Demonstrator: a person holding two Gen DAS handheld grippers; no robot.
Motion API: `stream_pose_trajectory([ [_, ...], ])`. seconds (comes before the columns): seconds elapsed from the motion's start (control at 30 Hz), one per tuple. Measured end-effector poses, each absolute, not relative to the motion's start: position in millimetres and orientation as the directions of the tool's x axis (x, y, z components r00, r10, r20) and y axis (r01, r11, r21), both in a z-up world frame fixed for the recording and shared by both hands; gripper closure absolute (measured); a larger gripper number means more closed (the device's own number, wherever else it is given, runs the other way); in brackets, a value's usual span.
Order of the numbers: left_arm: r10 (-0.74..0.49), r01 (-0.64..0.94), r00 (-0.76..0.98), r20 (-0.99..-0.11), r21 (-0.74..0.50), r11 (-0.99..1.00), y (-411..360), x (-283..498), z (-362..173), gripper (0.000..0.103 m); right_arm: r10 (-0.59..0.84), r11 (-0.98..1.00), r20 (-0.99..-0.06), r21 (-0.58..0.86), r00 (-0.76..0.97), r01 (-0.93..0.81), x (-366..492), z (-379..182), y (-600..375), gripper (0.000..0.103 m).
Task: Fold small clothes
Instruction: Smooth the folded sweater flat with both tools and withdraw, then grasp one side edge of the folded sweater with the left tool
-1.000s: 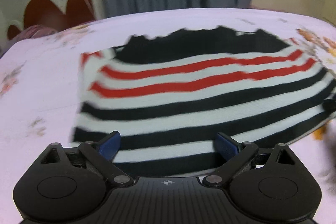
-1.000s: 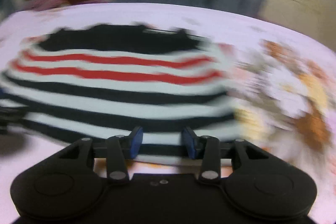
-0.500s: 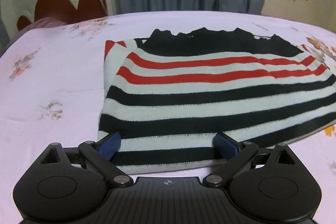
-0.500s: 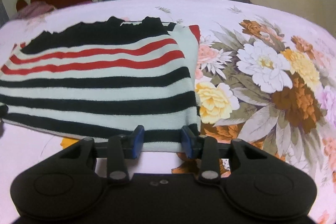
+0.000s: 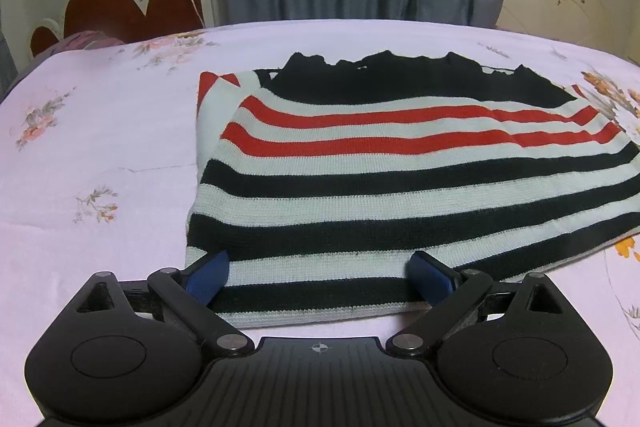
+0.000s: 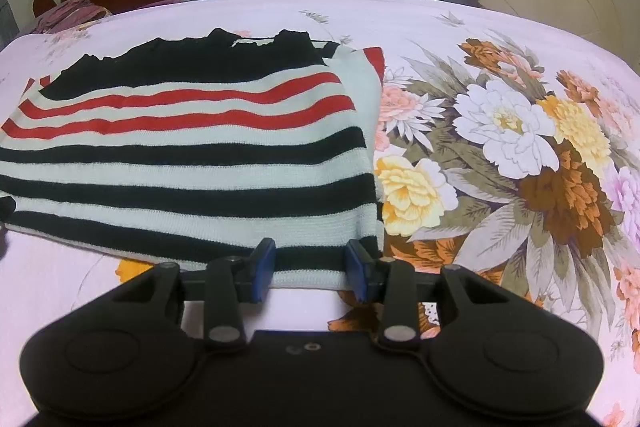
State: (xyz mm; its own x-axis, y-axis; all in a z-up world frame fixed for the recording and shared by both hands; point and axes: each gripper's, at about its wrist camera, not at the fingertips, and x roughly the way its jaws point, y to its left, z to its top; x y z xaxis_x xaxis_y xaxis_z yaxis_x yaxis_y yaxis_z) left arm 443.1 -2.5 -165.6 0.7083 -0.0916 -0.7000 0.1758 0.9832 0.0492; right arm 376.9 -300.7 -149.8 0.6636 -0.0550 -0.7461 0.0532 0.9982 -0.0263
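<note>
Left tool (image 5: 318, 277) spread wide, right tool (image 6: 310, 269) narrower, both straddling the striped sweater's (image 5: 400, 187) near hem.

A bed covered by a pale pink cotton sheet (image 5: 100, 155) carries everything here. The sheet bears small scattered flower sprigs on its left part and 1 large printed bouquet of white, yellow, orange and brown flowers (image 6: 520, 163) on its right part. Lying flat and directly on it is a folded knitted sweater with white, black and red stripes (image 5: 392, 183), its right edge touching the bouquet print. A crumpled purple cloth (image 6: 68, 13) lies at the far left corner.
</note>
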Motion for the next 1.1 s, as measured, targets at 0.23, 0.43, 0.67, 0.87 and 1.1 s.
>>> stream_pose_trajectory([
  [0.23, -0.089, 0.177, 0.706, -0.702, 0.053, 0.983, -3, 443, -166, 0.007, -0.073, 0.997, -0.734, -0.053, 0.675, 0.051, 375, -151, -296, 0.067],
  [0.43, -0.103, 0.175, 0.667, -0.738, 0.021, 0.984, -2, 451, -162, 0.006, -0.096, 0.995, -0.741, -0.074, 0.665, 0.062, 377, -150, -292, 0.065],
  [0.67, -0.098, 0.099, 0.699, -0.709, -0.040, 0.994, 13, 429, -132, 0.005, -0.108, 0.994, -0.730, -0.091, 0.675, 0.060, 369, -130, -288, 0.044],
  [0.87, -0.130, 0.006, 0.715, -0.687, -0.181, 0.984, 42, 375, -140, 0.011, -0.005, 1.000, -0.670, -0.007, 0.742, 0.000, 317, -120, -282, 0.071],
  [1.1, -0.181, -0.138, 0.720, -0.670, -0.393, 0.909, 63, 366, -167, 0.030, 0.080, 0.996, -0.675, 0.088, 0.733, -0.027, 298, -131, -273, 0.085],
])
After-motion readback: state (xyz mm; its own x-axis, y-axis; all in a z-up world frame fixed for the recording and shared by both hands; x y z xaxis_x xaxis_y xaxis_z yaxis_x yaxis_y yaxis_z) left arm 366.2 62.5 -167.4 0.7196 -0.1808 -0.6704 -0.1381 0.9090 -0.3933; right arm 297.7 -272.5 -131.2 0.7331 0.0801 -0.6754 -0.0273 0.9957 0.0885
